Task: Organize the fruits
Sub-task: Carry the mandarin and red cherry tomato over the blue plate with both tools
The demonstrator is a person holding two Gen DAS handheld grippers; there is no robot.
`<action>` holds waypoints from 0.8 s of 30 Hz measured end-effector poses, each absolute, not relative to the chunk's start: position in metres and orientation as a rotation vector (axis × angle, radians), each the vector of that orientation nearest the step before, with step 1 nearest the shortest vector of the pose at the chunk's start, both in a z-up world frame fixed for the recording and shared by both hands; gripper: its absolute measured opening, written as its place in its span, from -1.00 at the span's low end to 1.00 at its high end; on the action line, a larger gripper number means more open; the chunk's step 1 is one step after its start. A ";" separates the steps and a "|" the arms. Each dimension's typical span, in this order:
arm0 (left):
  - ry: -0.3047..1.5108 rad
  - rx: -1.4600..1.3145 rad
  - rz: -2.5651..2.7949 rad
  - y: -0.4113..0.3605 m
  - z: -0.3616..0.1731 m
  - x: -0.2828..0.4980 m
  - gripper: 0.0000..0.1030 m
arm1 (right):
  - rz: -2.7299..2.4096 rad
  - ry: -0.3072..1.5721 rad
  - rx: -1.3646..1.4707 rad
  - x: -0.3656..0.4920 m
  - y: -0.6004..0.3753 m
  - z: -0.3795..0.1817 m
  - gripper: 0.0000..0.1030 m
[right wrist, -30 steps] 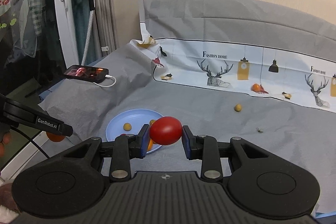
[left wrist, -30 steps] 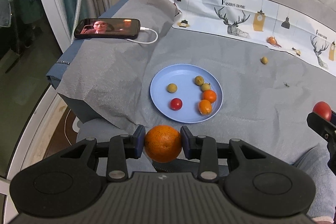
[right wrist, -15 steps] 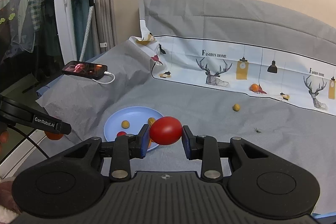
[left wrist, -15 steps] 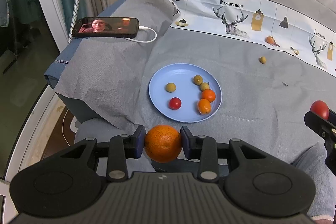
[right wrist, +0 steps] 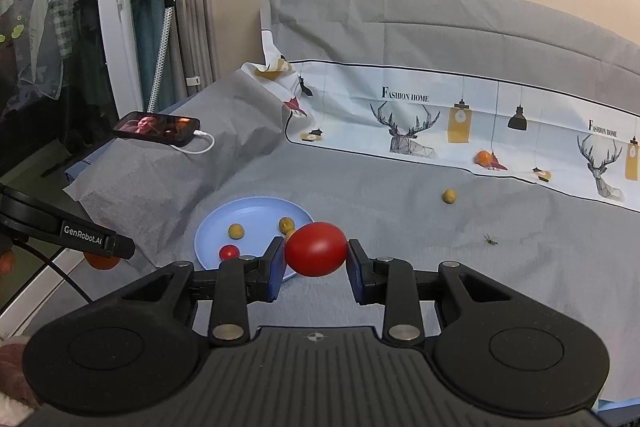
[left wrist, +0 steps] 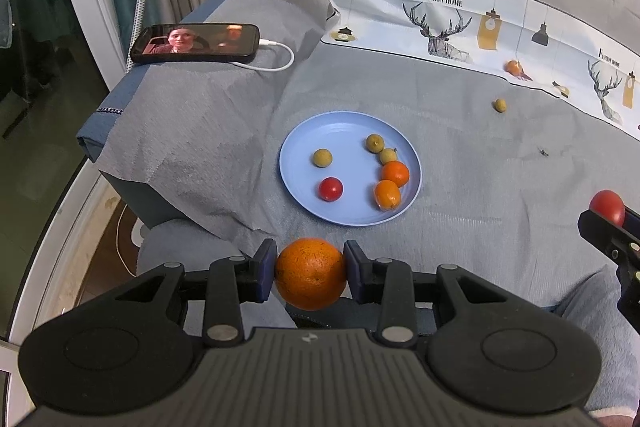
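Note:
My left gripper is shut on a large orange, held above the near edge of the grey cloth, just short of the blue plate. The plate holds a small red tomato, two small oranges and three yellowish fruits. My right gripper is shut on a red tomato, held above the cloth right of the plate; it also shows at the right edge of the left wrist view.
A loose yellowish fruit and a small orange lie far right on the cloth. A phone with a white cable lies at the far left corner. The bed edge drops off at the left.
Both grippers have shifted slightly with their fruits still held; the right one has risen a little, so more of the plate shows. Nothing was let go.

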State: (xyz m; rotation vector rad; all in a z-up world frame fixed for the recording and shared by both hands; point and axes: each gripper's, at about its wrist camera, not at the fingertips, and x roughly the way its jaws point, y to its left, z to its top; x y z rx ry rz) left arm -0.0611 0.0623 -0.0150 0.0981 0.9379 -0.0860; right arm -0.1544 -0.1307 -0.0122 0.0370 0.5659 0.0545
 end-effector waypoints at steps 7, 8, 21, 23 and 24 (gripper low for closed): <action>0.959 0.096 -0.088 0.062 -0.021 -0.057 -0.22 | 0.053 0.584 0.041 -0.151 -0.131 -0.018 -0.34; 0.963 0.095 -0.088 0.061 -0.022 -0.057 -0.22 | 0.053 0.587 0.041 -0.150 -0.131 -0.018 -0.34; 1.021 0.054 -0.077 0.065 -0.037 -0.009 -0.22 | 0.069 0.669 0.019 -0.114 -0.125 -0.042 -0.34; 1.029 0.061 -0.093 0.061 -0.041 0.004 -0.22 | 0.081 0.688 0.017 -0.103 -0.122 -0.048 -0.34; 1.036 0.057 -0.101 0.060 -0.043 0.011 -0.22 | 0.087 0.697 0.015 -0.097 -0.121 -0.050 -0.34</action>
